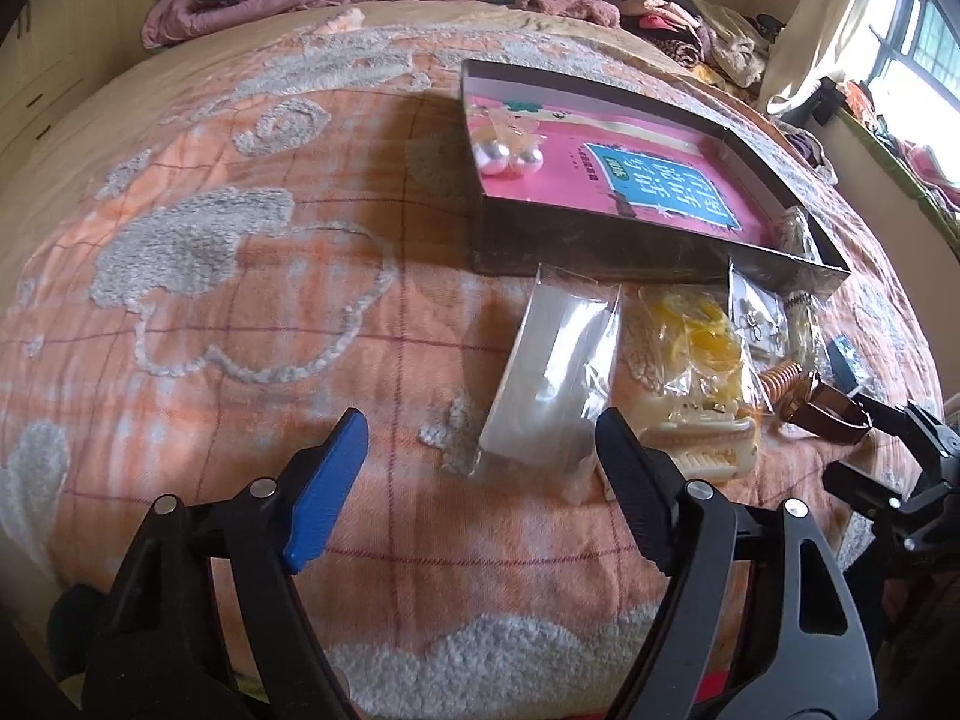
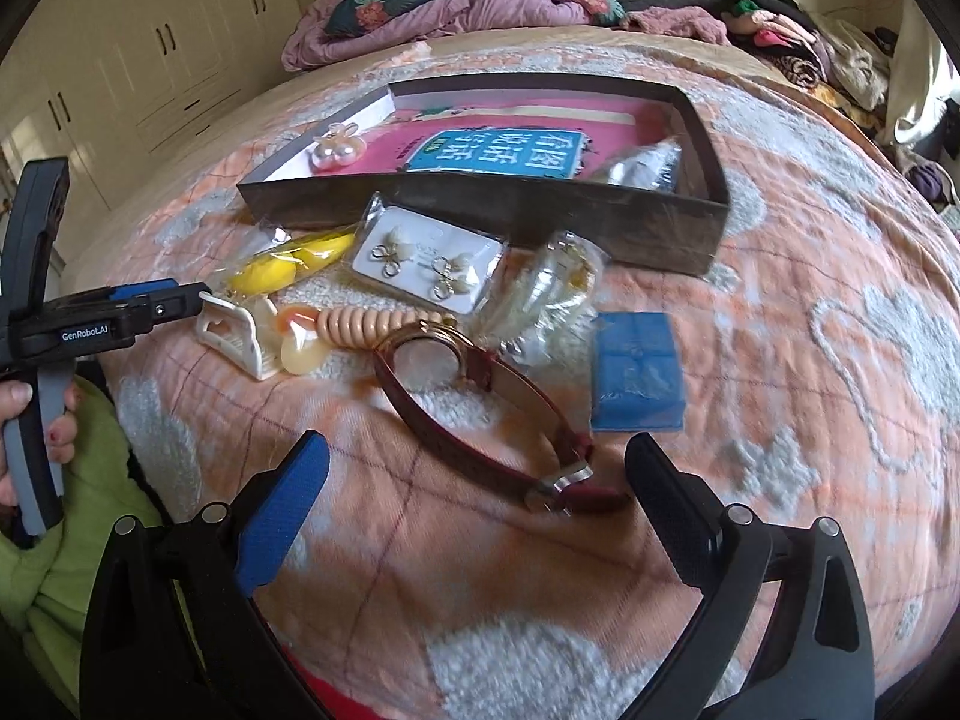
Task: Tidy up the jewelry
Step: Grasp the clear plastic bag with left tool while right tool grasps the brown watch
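My left gripper (image 1: 480, 444) hangs open over the orange blanket. The lower end of a clear plastic bag (image 1: 552, 372) with a white card lies just inside its right finger; the pads do not press on it. My right gripper (image 2: 480, 441) stands open around a red-strapped watch (image 2: 432, 360), without touching it. Between the watch and the box lie a bagged earring card (image 2: 426, 264), a yellow bagged item (image 2: 288, 264), a cream claw clip (image 2: 234, 330), a coil hair tie (image 2: 372, 321) and a blue case (image 2: 636, 366). The dark shallow box (image 2: 480, 204) holds pearl earrings (image 2: 336, 150).
A pink book lines the box, and a silvery bag (image 2: 648, 165) sits in its right corner. A crumpled clear bag (image 2: 552, 294) lies by the blue case. Pillows, purple bedding and clothes are heaped at the bed's far end (image 2: 450, 6). A hand (image 2: 36, 420) holds the left gripper's handle.
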### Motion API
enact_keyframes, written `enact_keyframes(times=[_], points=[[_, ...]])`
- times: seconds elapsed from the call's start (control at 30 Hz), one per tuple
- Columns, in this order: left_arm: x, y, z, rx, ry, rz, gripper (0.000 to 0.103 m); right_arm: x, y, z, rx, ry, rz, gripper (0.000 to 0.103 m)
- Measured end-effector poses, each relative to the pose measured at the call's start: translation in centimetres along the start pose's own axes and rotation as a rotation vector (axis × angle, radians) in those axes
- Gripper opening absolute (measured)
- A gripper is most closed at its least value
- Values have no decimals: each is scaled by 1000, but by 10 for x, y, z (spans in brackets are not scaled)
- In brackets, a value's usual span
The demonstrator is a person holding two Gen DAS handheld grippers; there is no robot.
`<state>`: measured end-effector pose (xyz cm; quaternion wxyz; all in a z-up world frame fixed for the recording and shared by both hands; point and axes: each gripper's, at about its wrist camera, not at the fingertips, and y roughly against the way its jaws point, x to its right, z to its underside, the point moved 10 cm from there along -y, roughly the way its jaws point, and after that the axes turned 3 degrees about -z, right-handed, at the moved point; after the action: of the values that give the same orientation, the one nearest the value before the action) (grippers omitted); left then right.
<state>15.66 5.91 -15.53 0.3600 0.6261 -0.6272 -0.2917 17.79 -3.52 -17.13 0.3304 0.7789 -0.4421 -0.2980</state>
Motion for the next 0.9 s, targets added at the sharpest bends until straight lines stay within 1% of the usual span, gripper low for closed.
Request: enact_keyframes(times=[0.1, 0.17, 0.2, 0.27, 0.3, 0.33, 0.37, 0.4, 0.47, 0.5, 0.53, 0.6, 0.63, 0.73, 0.8, 0.9], points=[[5, -5, -3, -5, -11, 16, 68, -4, -8, -5, 1, 30, 10, 96], [9, -7, -7, -5, -18, 21, 65, -7, -12, -8, 5, 42, 7, 87], [10, -8, -9, -5, -21, 23, 63, -8, -14, -10, 7, 47, 10, 86], [13, -10, -12, -7, -27, 31, 60, -9, -16, -13, 15, 52, 9, 81], [15, -12, -14, -9, -34, 36, 57, -10, -17, -14, 19, 55, 6, 79], [17, -13, -15, -11, -41, 40, 53, -9, -17, -15, 23, 57, 8, 73], [18, -15, -16, -12, -45, 45, 50, -9, -17, -16, 26, 58, 5, 69], [22, -17, -17, -16, -51, 55, 46, -9, -16, -16, 31, 55, -5, 68], [26, -21, -19, -26, -62, 64, 42, -9, -14, -17, 40, 51, -16, 60], [28, -22, -19, -27, -66, 68, 34, -8, -11, -17, 47, 51, -22, 58], [31, -22, -19, -28, -72, 85, 23, -9, -10, -18, 50, 52, -27, 53], [34, -22, -20, -22, -83, 88, 20, -11, -6, -19, 57, 53, -40, 49], [35, -21, -19, -18, -87, 90, 16, -12, -4, -18, 61, 55, -44, 47], [35, -15, -18, -1, -84, 96, 16, -13, 1, -15, 63, 44, -64, 44], [35, -8, -19, 13, -70, 114, 16, -15, 4, -14, 63, 38, -79, 44], [33, 2, -20, 32, -56, 121, 16, -16, 8, -12, 65, 30, -90, 43]])
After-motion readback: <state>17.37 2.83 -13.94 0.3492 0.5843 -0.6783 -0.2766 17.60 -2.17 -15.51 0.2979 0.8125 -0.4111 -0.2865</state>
